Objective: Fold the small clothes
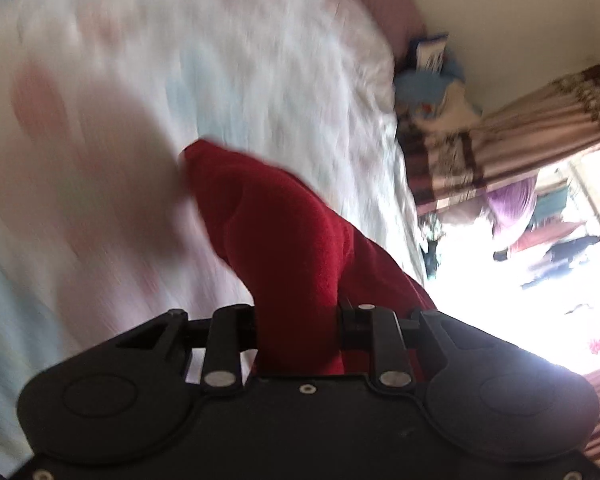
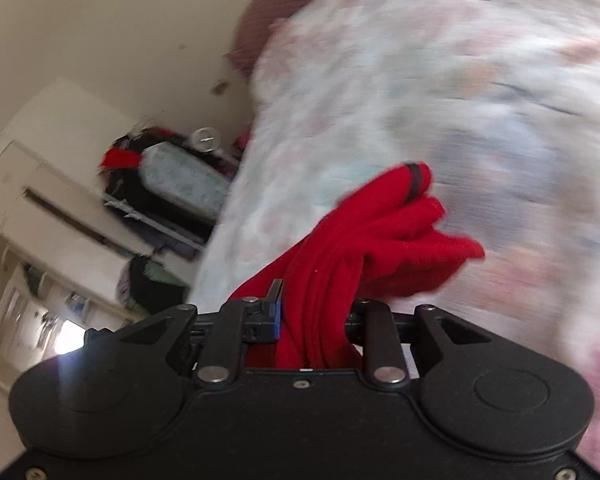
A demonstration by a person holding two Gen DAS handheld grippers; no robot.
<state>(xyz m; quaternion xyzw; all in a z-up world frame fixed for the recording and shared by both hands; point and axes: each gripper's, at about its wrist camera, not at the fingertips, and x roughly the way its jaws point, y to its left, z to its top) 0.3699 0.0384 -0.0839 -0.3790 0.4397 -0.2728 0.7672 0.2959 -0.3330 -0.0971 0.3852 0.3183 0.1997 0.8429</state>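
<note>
A small red garment (image 1: pixel 284 236) hangs bunched between the jaws of my left gripper (image 1: pixel 298 316), which is shut on it above the pale floral bedsheet (image 1: pixel 228 60). In the right wrist view the same red garment (image 2: pixel 380 240), with a dark band at one cuff, is clamped in my right gripper (image 2: pixel 314 316), also shut on the cloth. Folds of fabric cover the fingertips of both grippers. Both views are blurred by motion and the cloth is lifted off the bed.
The bed (image 2: pixel 460 80) fills most of both views. A patterned curtain (image 1: pixel 520 128) and a bright window (image 1: pixel 520 280) lie to the right in the left view. White shelves (image 2: pixel 60 200) with clutter stand beside the bed in the right view.
</note>
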